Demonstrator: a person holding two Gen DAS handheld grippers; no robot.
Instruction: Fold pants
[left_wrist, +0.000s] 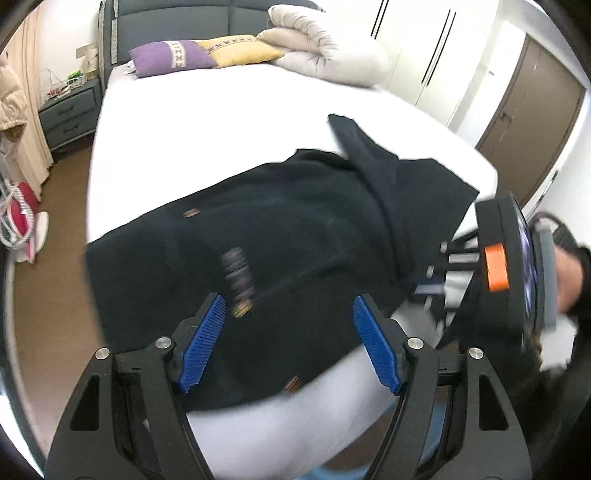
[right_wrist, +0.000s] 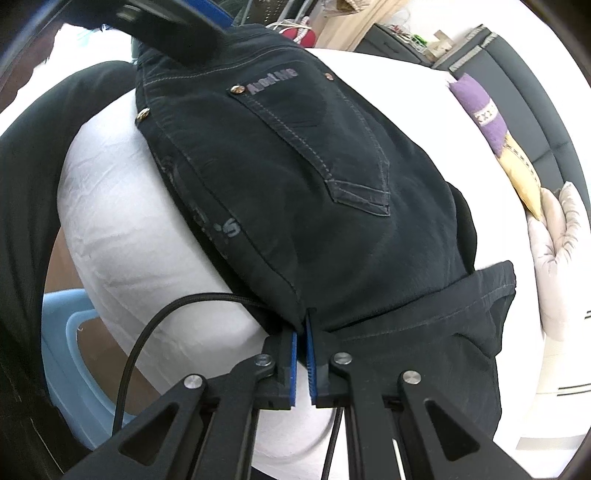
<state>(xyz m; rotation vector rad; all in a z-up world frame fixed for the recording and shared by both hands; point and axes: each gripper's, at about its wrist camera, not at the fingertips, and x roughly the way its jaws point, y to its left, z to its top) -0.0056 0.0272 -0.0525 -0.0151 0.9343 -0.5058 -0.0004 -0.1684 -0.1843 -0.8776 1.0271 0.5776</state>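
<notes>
Dark navy jeans (left_wrist: 295, 229) lie folded on the white bed (left_wrist: 221, 122), back pocket (right_wrist: 314, 147) and rivets facing up. My left gripper (left_wrist: 289, 301) hovers just above the waist end, jaws wide apart, blue pads (left_wrist: 205, 339) touching nothing. My right gripper (right_wrist: 302, 328) is shut on a folded edge of the jeans (right_wrist: 332, 221) at the near corner, with cloth pinched between its pads. A loose leg part (right_wrist: 443, 325) bunches to the right of that grip. In the left wrist view the right tool's body with an orange tab (left_wrist: 496, 267) sits at the jeans' right side, held by a hand.
Purple pillow (left_wrist: 170, 57), yellow pillow (left_wrist: 236, 50) and a bundled pale duvet (left_wrist: 325, 48) lie at the bed's head. A grey nightstand (left_wrist: 70, 110) stands left of the bed, a brown door (left_wrist: 532, 122) to the right. A light blue plastic stool (right_wrist: 74, 350) stands on the floor beside the bed.
</notes>
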